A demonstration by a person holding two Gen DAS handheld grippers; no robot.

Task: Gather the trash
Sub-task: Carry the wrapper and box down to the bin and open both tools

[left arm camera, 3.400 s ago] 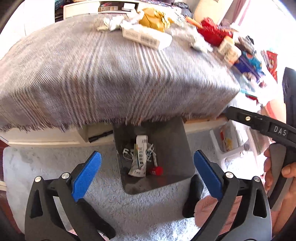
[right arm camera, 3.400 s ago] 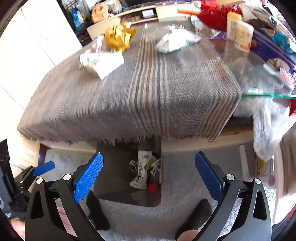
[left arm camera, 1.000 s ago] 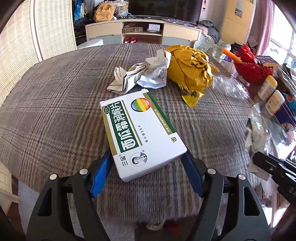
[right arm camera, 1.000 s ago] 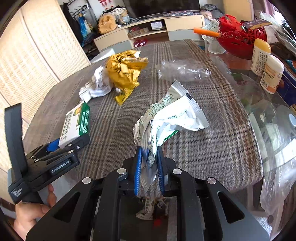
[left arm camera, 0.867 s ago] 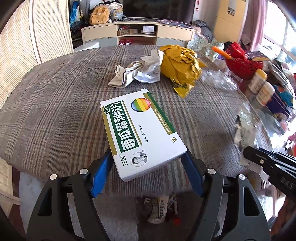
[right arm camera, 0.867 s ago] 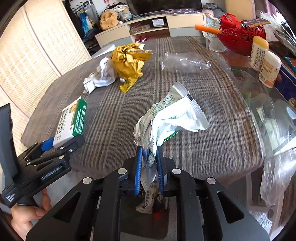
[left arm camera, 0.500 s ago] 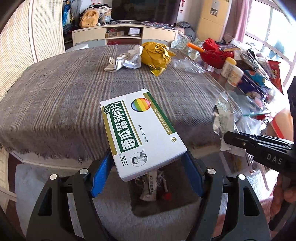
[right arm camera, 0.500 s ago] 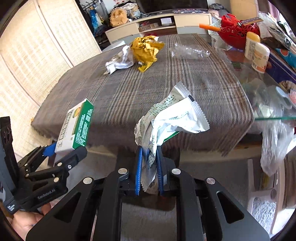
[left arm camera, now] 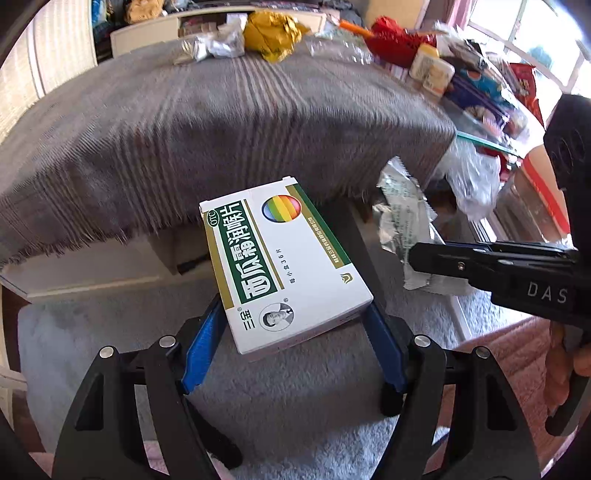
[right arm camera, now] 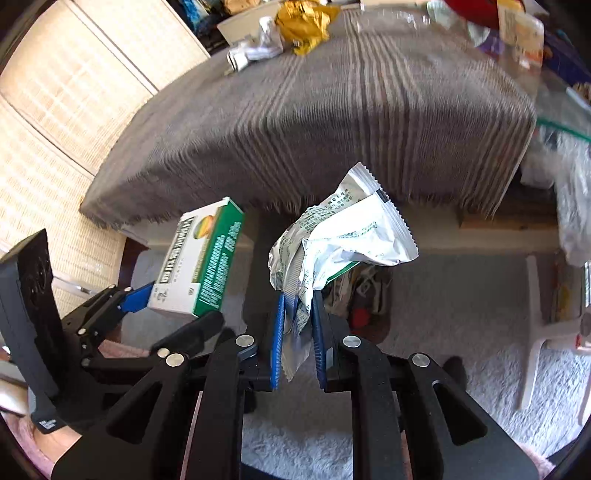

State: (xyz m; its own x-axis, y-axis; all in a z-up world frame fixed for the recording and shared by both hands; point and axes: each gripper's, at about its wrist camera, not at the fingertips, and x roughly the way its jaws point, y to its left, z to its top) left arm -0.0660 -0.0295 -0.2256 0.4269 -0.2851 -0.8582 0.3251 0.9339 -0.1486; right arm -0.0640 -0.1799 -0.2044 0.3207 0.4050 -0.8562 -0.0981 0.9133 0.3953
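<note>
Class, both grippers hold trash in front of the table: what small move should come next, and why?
Probably carry both a little further over the dark bin on the floor, then open. The left gripper clamps the white and green box, the right gripper pinches the silver wrapper; the bin, already holding scraps, lies just beyond them.

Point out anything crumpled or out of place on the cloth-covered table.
A crumpled yellow wrapper and crushed silver wrapper lie loose at the tablecloth's far edge, uncollected trash. Blur hides finer detail.

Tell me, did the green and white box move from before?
Yes. The green and white box, clamped in the left gripper, came off the grey tablecloth and down past its fringe, over the floor.
</note>
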